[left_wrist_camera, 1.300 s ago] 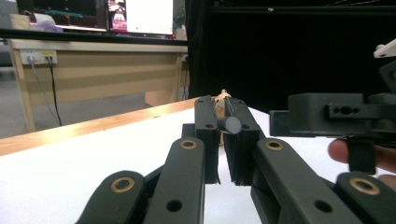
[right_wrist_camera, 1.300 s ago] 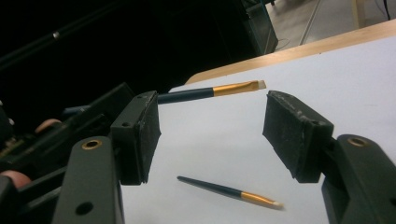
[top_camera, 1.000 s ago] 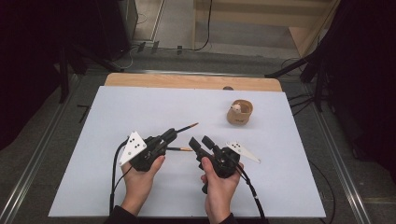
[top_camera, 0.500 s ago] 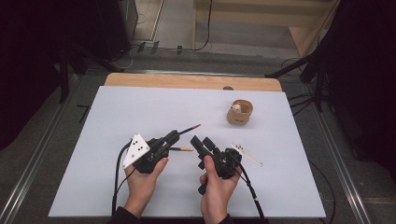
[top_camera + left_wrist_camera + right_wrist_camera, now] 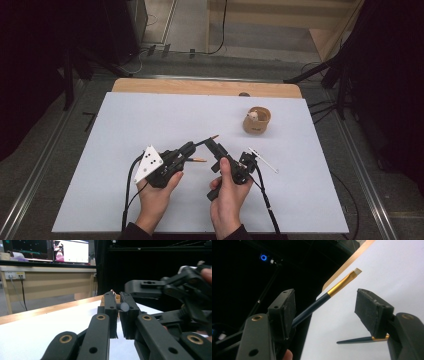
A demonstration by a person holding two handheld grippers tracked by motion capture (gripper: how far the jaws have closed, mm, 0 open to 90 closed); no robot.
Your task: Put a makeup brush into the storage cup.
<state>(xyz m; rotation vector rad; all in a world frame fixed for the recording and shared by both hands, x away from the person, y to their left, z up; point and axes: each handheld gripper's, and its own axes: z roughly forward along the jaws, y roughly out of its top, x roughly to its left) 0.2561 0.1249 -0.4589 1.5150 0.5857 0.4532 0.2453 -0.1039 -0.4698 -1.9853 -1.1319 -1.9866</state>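
Left tongs (image 5: 189,148) pinch two brushes (image 5: 207,140); right tongs (image 5: 216,148), spread, straddle one brush, and probably must close next.

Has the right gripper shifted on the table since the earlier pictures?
Yes, slightly. In the high view the right gripper has edged left, away from the wooden cup, with its open jaws now by the brushes that the left gripper holds.

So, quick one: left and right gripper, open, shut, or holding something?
Left gripper: shut on two brushes, their tips sticking out ahead of the jaws.
Right gripper: open; one brush handle passes between the jaws, and the pads don't press on it.
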